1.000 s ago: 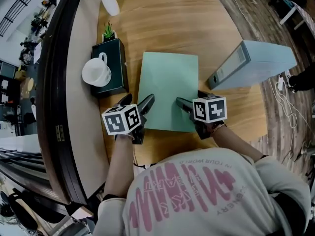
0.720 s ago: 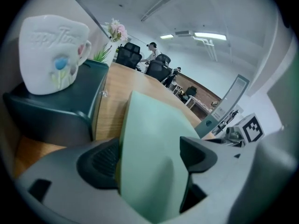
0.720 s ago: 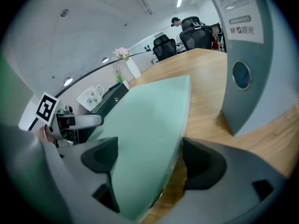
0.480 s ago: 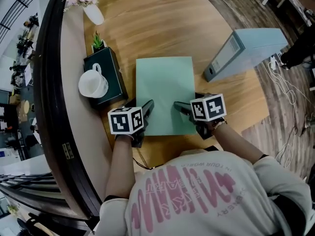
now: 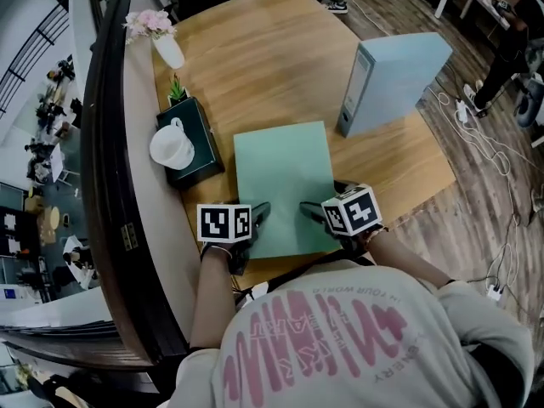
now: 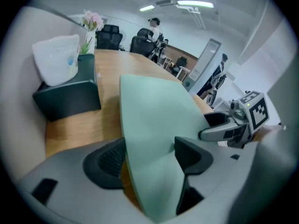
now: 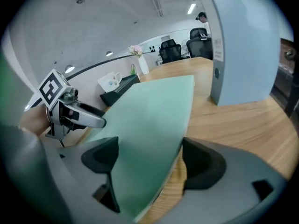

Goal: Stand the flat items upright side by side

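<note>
The green folder (image 5: 285, 181) is lying flat on the wooden table (image 5: 263, 49) right in front of me, its near edge close to the table's 6 o'clock rim. I am working at that edge with both grippers.

My left gripper (image 5: 255, 219) is sitting at the folder's 7 o'clock corner. Its fingers are opening and standing wide, with the corner of the folder (image 6: 159, 111) running between them, and they are not pinching it. My right gripper (image 5: 313, 213) is at the 5 o'clock corner. Its fingers are also spread wide, with the folder's edge (image 7: 149, 115) passing between them unclamped and bare wood showing under it.

A light blue lever-arch binder (image 5: 391, 79) is standing upright at 1 o'clock from the folder, close to its far right corner but apart from it. At 9 to 10 o'clock a dark green box (image 5: 200, 138) is sitting near the folder's left edge, with a strip of wood between them. A white mug (image 5: 172, 147) is resting on top of the box and a small potted plant (image 5: 177, 87) is standing at its far end. Farther off at 11 o'clock, a white vase (image 5: 168, 49) of pink flowers is standing by the curved partition along the table's left side.
</note>
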